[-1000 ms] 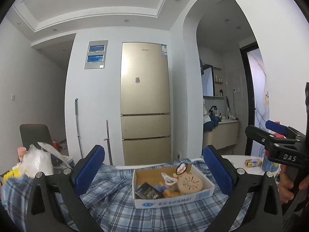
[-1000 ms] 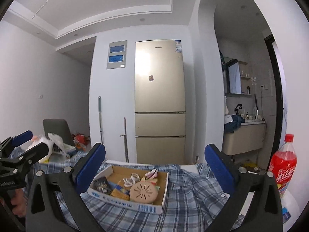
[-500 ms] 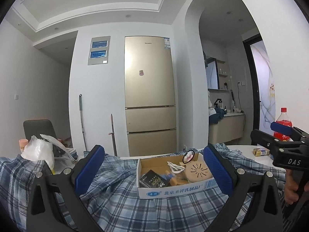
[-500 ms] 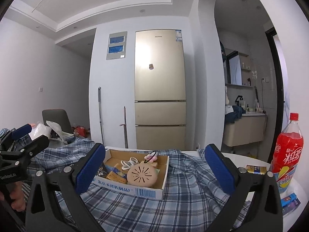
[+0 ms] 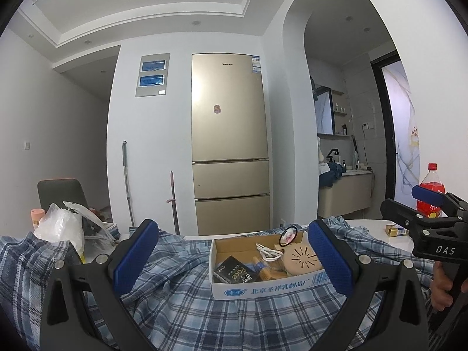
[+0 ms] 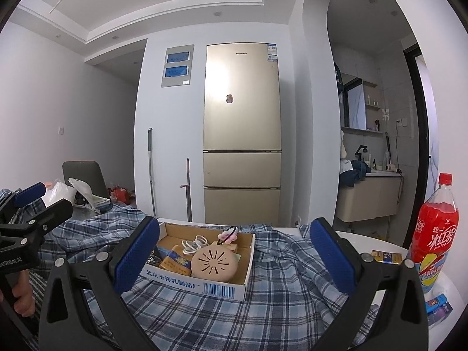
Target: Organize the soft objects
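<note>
A blue plaid shirt (image 5: 234,307) lies rumpled over the white table, also in the right wrist view (image 6: 278,307). A shallow cardboard box (image 5: 263,285) of small items sits on the shirt; it shows in the right wrist view (image 6: 201,286) too. My left gripper (image 5: 232,259) is open and empty, held above the shirt facing the box. My right gripper (image 6: 231,259) is open and empty, just right of the box. Each gripper shows in the other's view: the right one (image 5: 430,204) and the left one (image 6: 35,201).
The box holds a round beige disc (image 6: 213,260), a white cable (image 6: 194,241), a hair tie and packets. A red drink bottle (image 6: 435,234) and a small yellow box (image 6: 386,256) stand at the table's right. A white plastic bag (image 5: 61,228) and a chair are at the left.
Both grippers have dropped lower and pitched down, so the shirt and box sit higher and larger in view. Both stay open.
</note>
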Tool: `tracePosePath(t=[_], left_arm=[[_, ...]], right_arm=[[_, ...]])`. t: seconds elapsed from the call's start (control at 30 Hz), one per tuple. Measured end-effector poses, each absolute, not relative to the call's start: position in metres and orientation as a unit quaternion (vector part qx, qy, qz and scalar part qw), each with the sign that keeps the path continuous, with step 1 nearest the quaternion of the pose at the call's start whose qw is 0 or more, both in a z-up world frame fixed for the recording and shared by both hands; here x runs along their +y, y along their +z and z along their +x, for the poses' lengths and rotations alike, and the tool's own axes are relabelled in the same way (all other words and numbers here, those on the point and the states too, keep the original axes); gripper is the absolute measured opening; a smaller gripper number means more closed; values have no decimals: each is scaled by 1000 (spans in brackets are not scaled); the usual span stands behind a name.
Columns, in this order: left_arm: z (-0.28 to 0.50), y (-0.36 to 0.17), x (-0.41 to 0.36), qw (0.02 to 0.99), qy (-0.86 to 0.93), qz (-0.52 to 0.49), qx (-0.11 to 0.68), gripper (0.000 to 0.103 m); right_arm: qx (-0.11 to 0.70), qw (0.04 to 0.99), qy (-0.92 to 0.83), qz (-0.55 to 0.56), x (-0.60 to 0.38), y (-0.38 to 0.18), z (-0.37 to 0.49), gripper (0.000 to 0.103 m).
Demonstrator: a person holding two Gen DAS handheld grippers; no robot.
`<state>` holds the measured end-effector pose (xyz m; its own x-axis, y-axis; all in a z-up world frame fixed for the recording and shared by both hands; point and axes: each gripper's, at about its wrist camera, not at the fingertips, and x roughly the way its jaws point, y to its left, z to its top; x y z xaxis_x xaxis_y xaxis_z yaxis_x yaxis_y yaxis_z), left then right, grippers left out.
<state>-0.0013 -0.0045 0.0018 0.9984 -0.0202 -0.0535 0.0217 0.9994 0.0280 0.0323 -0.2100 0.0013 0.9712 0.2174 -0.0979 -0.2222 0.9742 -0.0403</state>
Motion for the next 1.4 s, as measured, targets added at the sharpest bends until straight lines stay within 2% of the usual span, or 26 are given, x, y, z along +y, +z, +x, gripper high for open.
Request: tracePosePath(t=[1.4], left_arm=[[-1,4,-4,999,-6,22,30,103]], right_arm=[[42,992,112,-33,-212,5,29,103]])
